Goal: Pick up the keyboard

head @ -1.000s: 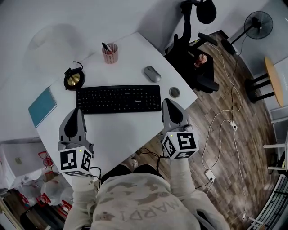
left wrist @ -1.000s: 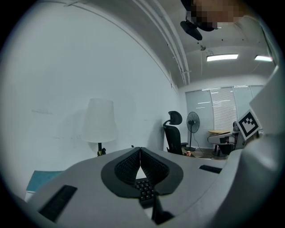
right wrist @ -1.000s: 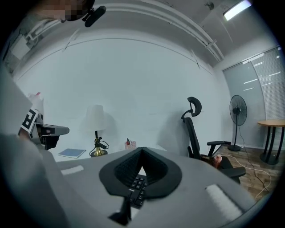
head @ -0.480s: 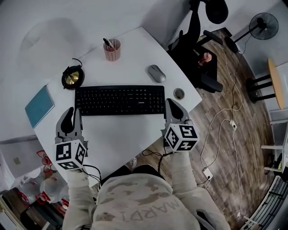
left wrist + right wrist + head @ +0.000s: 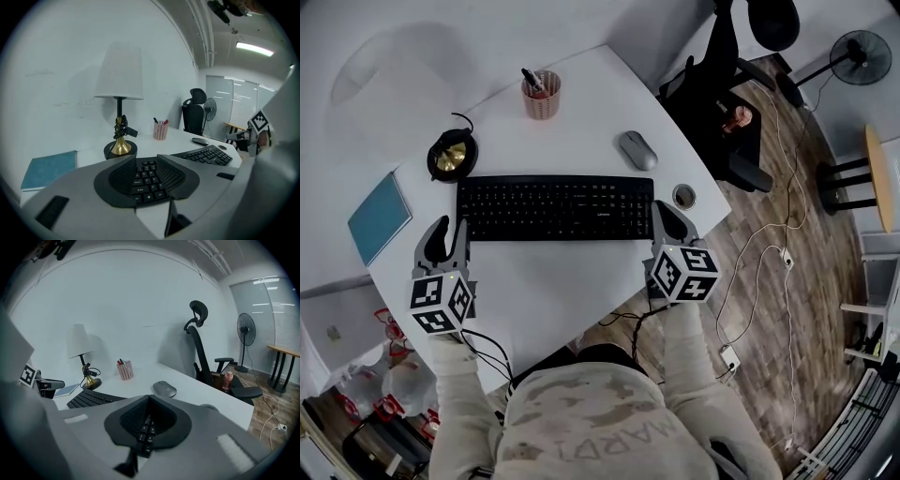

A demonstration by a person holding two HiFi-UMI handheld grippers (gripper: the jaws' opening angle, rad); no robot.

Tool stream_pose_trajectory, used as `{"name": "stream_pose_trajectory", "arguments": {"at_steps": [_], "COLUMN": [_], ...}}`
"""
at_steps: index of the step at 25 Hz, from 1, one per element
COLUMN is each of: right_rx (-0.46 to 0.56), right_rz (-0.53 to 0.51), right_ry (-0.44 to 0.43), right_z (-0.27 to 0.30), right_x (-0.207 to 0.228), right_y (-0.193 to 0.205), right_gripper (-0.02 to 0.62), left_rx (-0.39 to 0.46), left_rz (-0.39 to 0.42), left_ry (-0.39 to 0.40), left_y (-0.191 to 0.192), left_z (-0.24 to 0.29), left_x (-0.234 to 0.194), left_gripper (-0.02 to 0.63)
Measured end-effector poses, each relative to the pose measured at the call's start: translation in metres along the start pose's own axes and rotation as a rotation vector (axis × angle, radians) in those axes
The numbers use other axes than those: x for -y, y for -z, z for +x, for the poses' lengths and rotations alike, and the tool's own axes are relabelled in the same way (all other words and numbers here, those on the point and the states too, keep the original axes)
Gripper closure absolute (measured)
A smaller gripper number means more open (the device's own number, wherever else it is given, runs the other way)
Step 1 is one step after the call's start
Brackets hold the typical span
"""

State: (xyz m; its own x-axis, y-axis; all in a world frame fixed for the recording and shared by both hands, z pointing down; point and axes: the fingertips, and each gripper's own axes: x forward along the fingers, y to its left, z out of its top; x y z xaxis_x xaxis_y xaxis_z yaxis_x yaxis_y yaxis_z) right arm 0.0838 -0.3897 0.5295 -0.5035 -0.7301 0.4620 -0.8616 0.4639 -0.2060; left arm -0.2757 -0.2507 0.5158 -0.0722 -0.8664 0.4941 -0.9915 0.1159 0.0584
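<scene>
Keyboard (image 5: 555, 207) flat on the desk (image 5: 553, 291). You have lowered both grippers to its ends. Left gripper (image 5: 450, 230): jaws opening, keys showing between them, unpressed. Right gripper (image 5: 666, 217): jaws together, empty. Grasp not yet made.

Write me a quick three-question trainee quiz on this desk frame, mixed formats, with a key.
1. True or false: in the head view the mouse lies left of the keyboard.
2. Which is nearest the keyboard's far left corner: A pen cup, B lamp, C mouse?
3. Which gripper's jaws are together?
Key:
1. False. It lies beyond the keyboard's far right corner.
2. B. The pen cup stands farther back.
3. The right gripper. The left gripper has its jaws opening and grips nothing; keyboard keys show through the gap.
</scene>
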Motion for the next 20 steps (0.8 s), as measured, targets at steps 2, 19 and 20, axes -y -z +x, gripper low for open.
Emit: {"name": "stream_pose_trajectory", "arguments": {"at_steps": [2,19,20], "right_rx": [-0.02,-0.194,-0.2], "right_rz": [0.0,0.039,0.047], "right_ry": [0.006,-0.037,-0.041], "right_z": [0.005,0.036,0.037], "right_x": [0.003,0.019,0.02], "right_y": [0.006,0.05,0.052], "right_gripper": [0.583,0.365,0.352], "left_rx": [-0.02,-0.156,-0.163], "left_rz": [-0.025,-0.087,-0.089], "left_ry": [0.008,0.06,0.071], "left_y": [0.007,0.049,0.05], "left_z": [0.008,0.05,0.052], "left_x": [-0.004,-0.028,-0.027], "left_gripper": [0.468,0.383,0.376]}}
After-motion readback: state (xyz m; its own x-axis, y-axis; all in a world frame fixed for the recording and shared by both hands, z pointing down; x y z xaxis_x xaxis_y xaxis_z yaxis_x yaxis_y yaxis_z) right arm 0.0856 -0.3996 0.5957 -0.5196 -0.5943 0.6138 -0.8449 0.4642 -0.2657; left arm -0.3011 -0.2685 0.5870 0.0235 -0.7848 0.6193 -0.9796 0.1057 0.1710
